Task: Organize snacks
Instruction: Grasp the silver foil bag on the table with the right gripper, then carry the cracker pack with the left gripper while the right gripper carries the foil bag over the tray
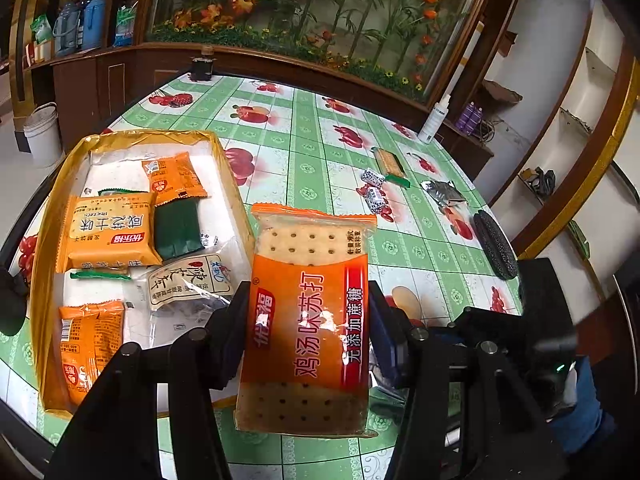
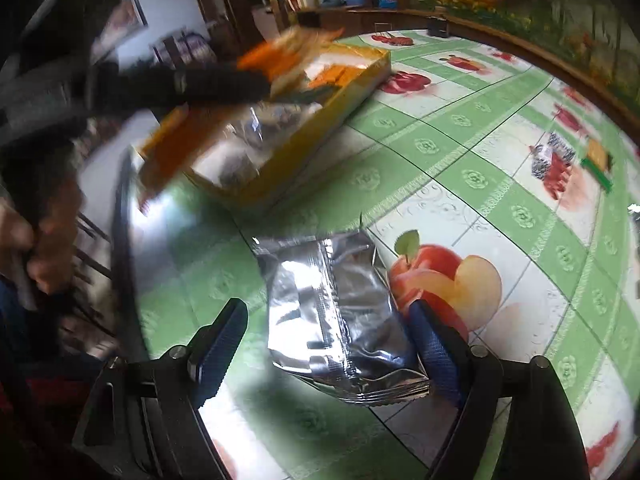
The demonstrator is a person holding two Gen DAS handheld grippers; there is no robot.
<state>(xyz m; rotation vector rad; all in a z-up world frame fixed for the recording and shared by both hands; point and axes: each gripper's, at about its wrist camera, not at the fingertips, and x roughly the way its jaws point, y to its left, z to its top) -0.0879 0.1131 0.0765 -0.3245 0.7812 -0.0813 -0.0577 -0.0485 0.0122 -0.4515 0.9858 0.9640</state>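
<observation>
The left gripper (image 1: 306,332) has its jaws closed on the sides of an orange cracker packet (image 1: 308,320), held upright above the surface (image 1: 312,152), probably to carry it to the yellow box (image 1: 44,240) at ten o'clock, where other snacks already lie. The right gripper (image 2: 328,344) has its jaws wide open either side of a silver foil packet (image 2: 340,320) lying flat on the surface; one pad seems to touch its edge, a likely straddle before pinching. More loose snacks (image 1: 378,190) wait at one o'clock.
</observation>
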